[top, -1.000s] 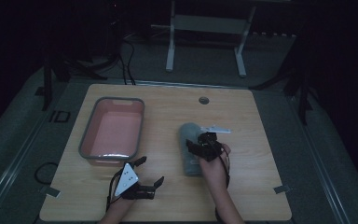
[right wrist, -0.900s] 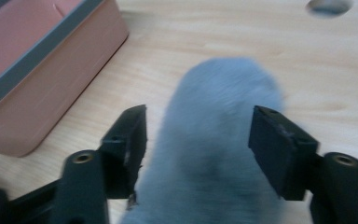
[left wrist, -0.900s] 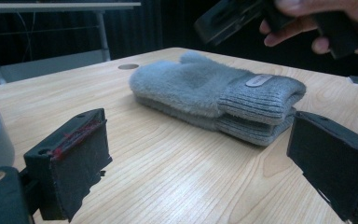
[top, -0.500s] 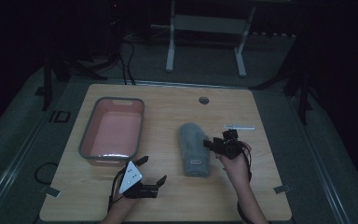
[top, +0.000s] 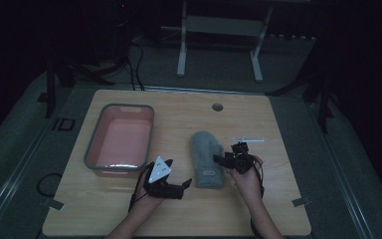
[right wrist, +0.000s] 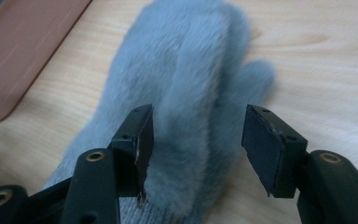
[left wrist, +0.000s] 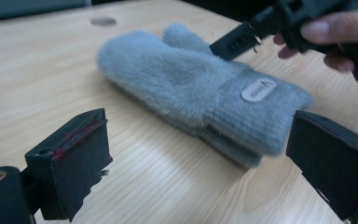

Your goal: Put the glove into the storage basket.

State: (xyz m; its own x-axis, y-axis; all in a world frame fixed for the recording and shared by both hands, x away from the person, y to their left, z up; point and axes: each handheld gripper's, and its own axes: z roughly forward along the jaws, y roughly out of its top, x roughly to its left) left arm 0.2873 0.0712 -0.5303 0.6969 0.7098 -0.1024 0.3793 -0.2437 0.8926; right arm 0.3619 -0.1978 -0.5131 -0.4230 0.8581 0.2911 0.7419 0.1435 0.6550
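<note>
We find the grey mitten (top: 206, 159) lying flat on the desk (top: 278, 119), right of the pink basin (top: 121, 141) and well apart from it. Its fingertip end points toward the far edge of the desk; its knit cuff, with a small oval label (left wrist: 258, 90), points toward the person. In the left gripper view a second layer of grey fabric shows beneath the cuff, so there may be two mittens stacked; we cannot tell for certain.

The left tongs (top: 179, 188) sit near the cuff end, on its left side. Their jaws stand wide apart with nothing between the pads, and the cuff lies just ahead of them.

The right tongs (top: 222, 159) are at the mitten's right edge, level with the thumb. Their jaws have just been opening a little and stand apart. In the right gripper view the mitten's fur lies between and below the jaws, but the pads do not press on it.

A thin white strip (top: 249, 139) lies on the desk beyond the right hand (top: 246, 177).
</note>
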